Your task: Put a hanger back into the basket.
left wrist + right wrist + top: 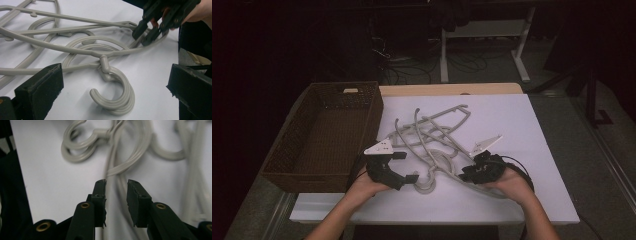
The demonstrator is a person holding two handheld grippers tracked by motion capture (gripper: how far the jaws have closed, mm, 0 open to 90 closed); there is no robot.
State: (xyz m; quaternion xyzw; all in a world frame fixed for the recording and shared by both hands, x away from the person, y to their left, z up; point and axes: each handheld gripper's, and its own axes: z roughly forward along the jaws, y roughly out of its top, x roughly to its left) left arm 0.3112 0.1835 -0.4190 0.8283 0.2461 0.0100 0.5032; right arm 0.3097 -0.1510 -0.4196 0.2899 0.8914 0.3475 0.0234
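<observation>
White table, dim room behind.

Overall light: dim in the high view; the room beyond the table falls to near black.
Brightest area: the white tabletop, evenly lit from above, with no glare.
Shadows: soft and short beneath the hangers; the basket interior stays dark.
Left gripper view: brighter, hooks sharp; near jaws soft; right gripper at far right slightly soft.
Right gripper view: jaw tips sharp; hangers beyond are blurred, most of all at the far right; left edge is black.
Colour: muted, faintly purple cast.
</observation>
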